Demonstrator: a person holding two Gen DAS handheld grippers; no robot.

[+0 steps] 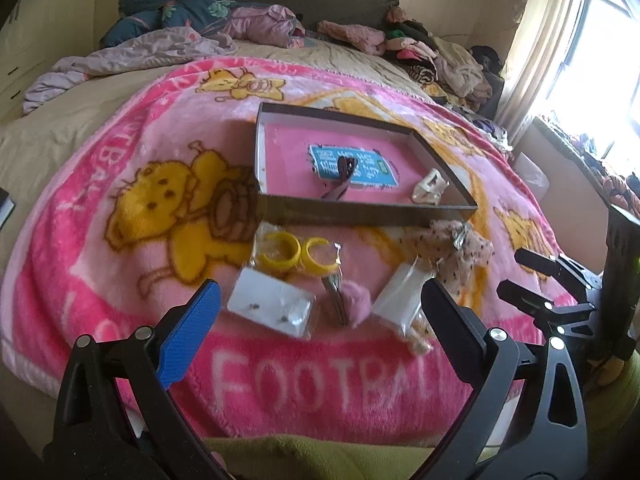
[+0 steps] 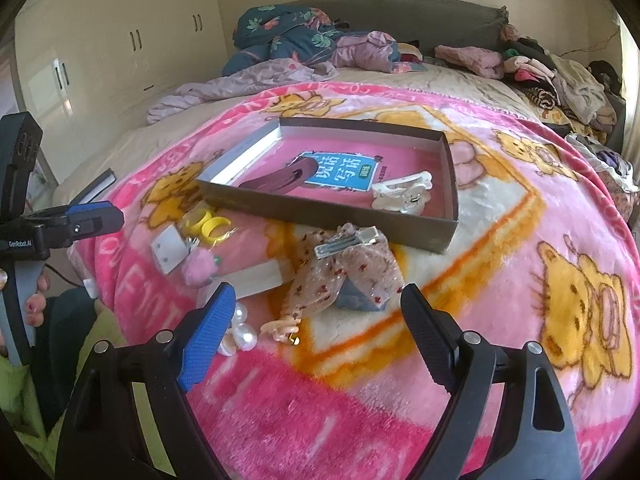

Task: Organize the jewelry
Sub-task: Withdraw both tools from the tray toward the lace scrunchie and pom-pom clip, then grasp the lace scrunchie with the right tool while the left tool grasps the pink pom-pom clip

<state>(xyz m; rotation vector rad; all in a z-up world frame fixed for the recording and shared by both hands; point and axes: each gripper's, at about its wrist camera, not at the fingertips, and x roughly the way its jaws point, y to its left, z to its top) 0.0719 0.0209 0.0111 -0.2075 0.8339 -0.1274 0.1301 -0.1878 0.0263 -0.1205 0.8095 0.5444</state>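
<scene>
A shallow cardboard box [image 1: 360, 213] [image 2: 332, 218] lies on the pink blanket. In it are a dark hair clip [image 1: 345, 176] [image 2: 280, 181] and a white claw clip [image 1: 428, 190] [image 2: 400, 197]. In front of it lie yellow hoops [image 1: 292, 257] [image 2: 209, 224], an earring card [image 1: 272, 309] [image 2: 170, 254], a pink pompom [image 1: 354, 306] [image 2: 198, 267], a dotted bow clip [image 1: 454, 252] [image 2: 348, 270] and pearls [image 2: 241, 337]. My left gripper [image 1: 320, 292] [image 2: 96, 216] hangs open above the card and pompom. My right gripper [image 2: 318, 292] [image 1: 516, 274] is open, just short of the bow.
The pink cartoon blanket [image 2: 520, 264] covers a bed. Heaps of clothes [image 1: 448, 60] and a crumpled quilt [image 2: 288, 40] lie at its far end. A wardrobe [image 2: 120, 48] stands at left, a bright window [image 1: 592, 60] at right. A hand [image 2: 36, 304] holds the left gripper.
</scene>
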